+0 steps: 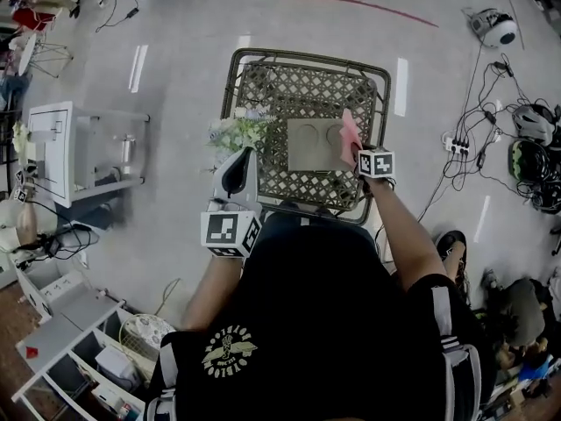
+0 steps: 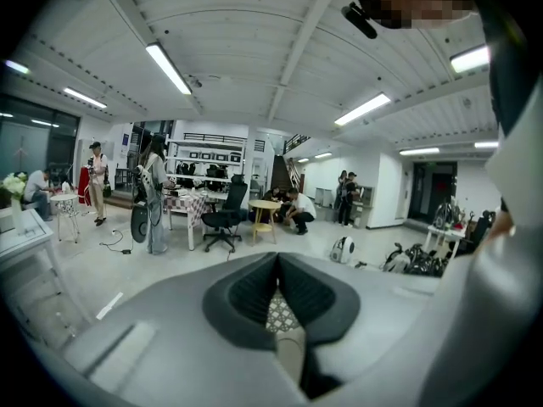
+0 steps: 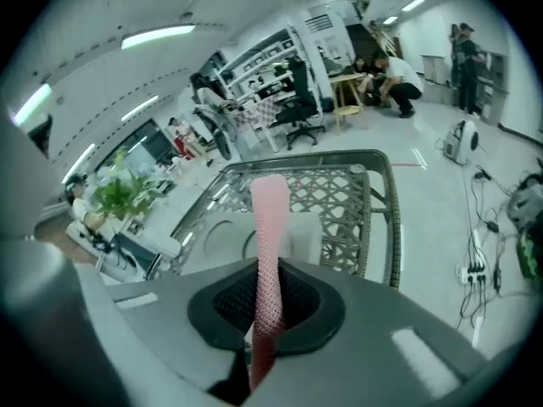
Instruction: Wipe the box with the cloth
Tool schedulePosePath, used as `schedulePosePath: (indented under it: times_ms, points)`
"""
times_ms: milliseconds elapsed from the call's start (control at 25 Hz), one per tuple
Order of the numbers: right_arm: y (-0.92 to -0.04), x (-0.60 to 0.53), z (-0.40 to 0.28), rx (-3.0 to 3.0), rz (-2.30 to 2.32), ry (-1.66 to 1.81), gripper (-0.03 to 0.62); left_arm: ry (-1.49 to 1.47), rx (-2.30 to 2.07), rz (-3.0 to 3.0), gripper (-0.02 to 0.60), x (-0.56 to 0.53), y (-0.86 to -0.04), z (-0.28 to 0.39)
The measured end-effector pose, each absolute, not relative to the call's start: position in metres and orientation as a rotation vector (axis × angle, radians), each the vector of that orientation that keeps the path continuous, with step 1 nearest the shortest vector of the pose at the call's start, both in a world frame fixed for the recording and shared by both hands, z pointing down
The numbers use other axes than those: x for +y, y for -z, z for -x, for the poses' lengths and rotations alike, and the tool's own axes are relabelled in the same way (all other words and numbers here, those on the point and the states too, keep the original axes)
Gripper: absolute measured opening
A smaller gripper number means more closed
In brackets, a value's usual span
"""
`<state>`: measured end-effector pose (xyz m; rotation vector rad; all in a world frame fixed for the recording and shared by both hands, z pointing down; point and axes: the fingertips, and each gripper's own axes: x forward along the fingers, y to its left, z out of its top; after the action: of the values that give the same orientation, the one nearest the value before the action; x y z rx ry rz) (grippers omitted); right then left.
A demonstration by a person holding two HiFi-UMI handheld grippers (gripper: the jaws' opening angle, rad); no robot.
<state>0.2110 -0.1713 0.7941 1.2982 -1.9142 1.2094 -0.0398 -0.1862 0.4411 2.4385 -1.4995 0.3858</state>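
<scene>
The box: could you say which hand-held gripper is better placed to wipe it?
The right hand-held gripper: it grips the cloth at the box; the left hand-held gripper is empty.

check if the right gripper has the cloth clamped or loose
Clamped: the right gripper is shut on the pink cloth, held between its jaws.

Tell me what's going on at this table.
A person stands at a lattice-top table with a gripper in each hand. The right gripper is shut on a pink cloth, held by the right edge of the grey box on the table. Whether cloth touches box is unclear. The left gripper is shut and empty, near the flowers at the table's left side.
</scene>
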Motion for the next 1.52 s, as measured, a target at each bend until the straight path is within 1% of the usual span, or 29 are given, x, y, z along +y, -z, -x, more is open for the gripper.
schedulePosePath:
  times_ms: [120, 320, 400, 480, 560, 680, 840, 1320, 1520]
  points:
    - [-0.765, -0.157, -0.166, -2.042, -1.166, -1.169, 0.015, -0.364, -1.524, -2.431, 0.0, -0.181, -0.439, 0.047]
    - [-0.764, -0.145, -0.064, -2.154, -0.974, -1.374, 0.015, -0.379, -1.54, -2.43, 0.0, -0.174, -0.442, 0.064]
    - [-0.771, -0.142, -0.031, -2.14, -0.91, -1.404, 0.015, -0.392, -1.548, -2.419, 0.0, -0.17, -0.446, 0.074]
    - [-0.784, -0.142, -0.011, -2.105, -0.873, -1.398, 0.015, -0.395, -1.56, -2.404, 0.0, -0.166, -0.448, 0.086]
    - [-0.799, -0.143, -0.005, -2.053, -0.875, -1.374, 0.015, -0.404, -1.574, -2.391, 0.0, -0.163, -0.449, 0.098]
    - [-0.822, -0.138, -0.013, -1.973, -0.889, -1.279, 0.015, -0.419, -1.593, -2.366, 0.0, -0.158, -0.452, 0.118]
    - [-0.83, -0.141, -0.042, -1.904, -0.985, -1.273, 0.015, -0.422, -1.578, -2.368, 0.0, -0.159, -0.454, 0.125]
    - [-0.836, -0.122, -0.134, -1.771, -1.171, -1.293, 0.015, -0.351, -1.428, -2.516, 0.0, -0.186, -0.433, 0.069]
    - [-0.841, -0.11, -0.185, -1.705, -1.283, -1.275, 0.015, -0.349, -1.384, -2.566, 0.0, -0.191, -0.425, 0.052]
